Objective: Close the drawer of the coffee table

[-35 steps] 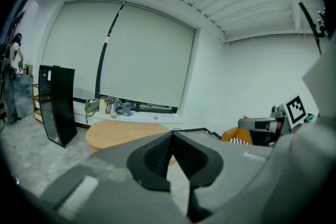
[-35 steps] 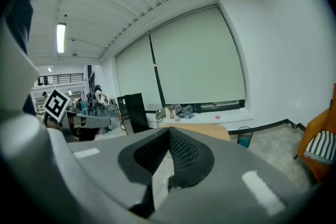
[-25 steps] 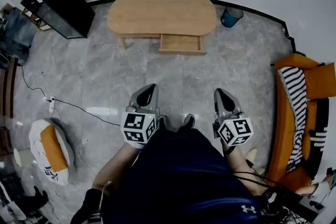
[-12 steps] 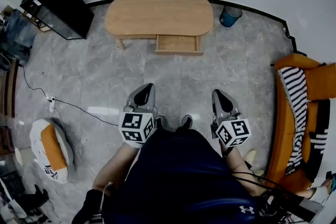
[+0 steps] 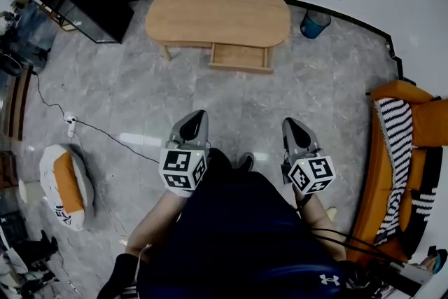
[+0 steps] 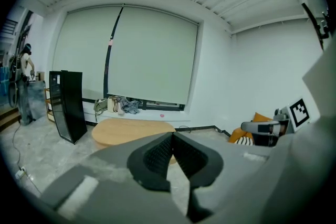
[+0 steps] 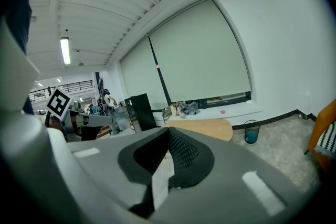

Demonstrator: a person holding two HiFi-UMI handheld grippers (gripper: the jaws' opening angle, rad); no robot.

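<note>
Jaws on both grippers are clenched shut on nothing: the left gripper (image 6: 172, 135) and right gripper (image 7: 168, 131) views show the pads meeting at the tips. Only the head view shows the drawer (image 5: 241, 57), pulled out of the near side of the coffee table (image 5: 217, 14), well apart from both grippers. The gripper views show just the tabletop beyond the jaws.

Light wood coffee table (image 5: 217, 16), striped cushion (image 5: 395, 136)
</note>
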